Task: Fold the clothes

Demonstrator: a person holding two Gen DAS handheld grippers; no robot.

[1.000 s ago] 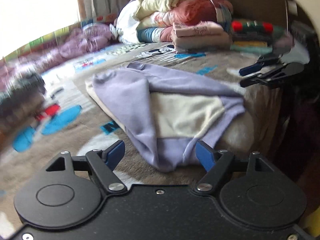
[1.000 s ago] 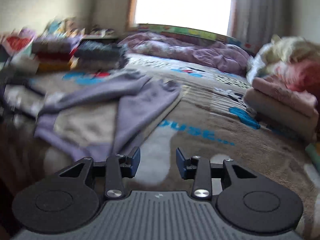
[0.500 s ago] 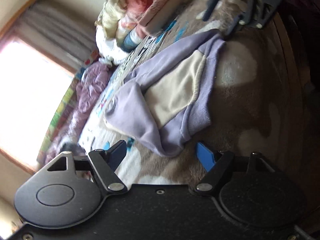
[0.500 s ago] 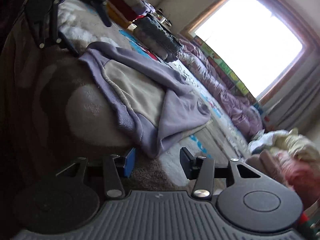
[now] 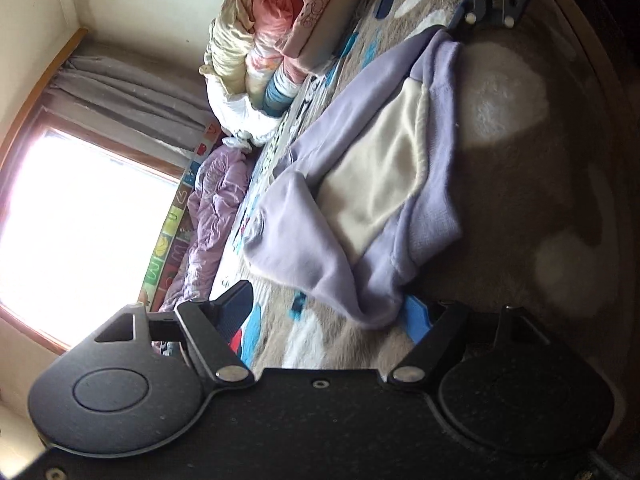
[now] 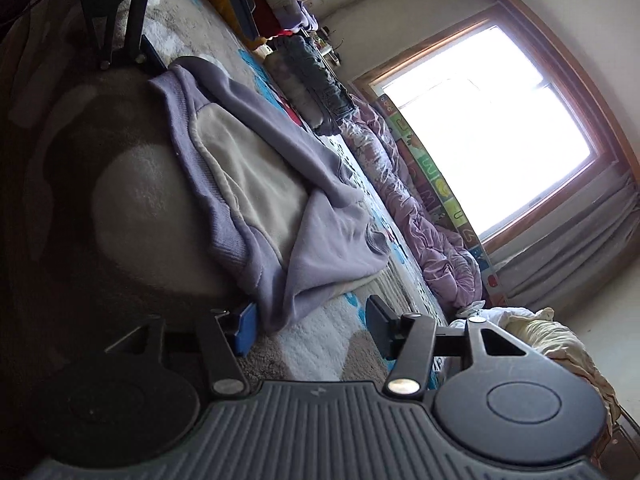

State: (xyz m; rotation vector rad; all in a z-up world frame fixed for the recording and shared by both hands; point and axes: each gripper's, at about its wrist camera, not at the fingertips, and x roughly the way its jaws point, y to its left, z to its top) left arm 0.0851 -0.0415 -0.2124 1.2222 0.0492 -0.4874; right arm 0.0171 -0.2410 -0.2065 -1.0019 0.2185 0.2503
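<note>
Purple sweatshirt [image 5: 360, 184] lies lengthwise btwn both tongs: L gripper [image 5: 332, 312] wide open at one hem corner, R gripper [image 6: 312, 322] at the other, jaws just opening, nothing pinched.

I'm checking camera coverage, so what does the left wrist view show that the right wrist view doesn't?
Only the left wrist view shows the folded pink bedding stack and the blue rolled cloth. Only the right wrist view shows the dark grey folded clothes near the far edge. Both show the lilac sweatshirt with cream lining, the crumpled purple quilt and the bright window.
</note>
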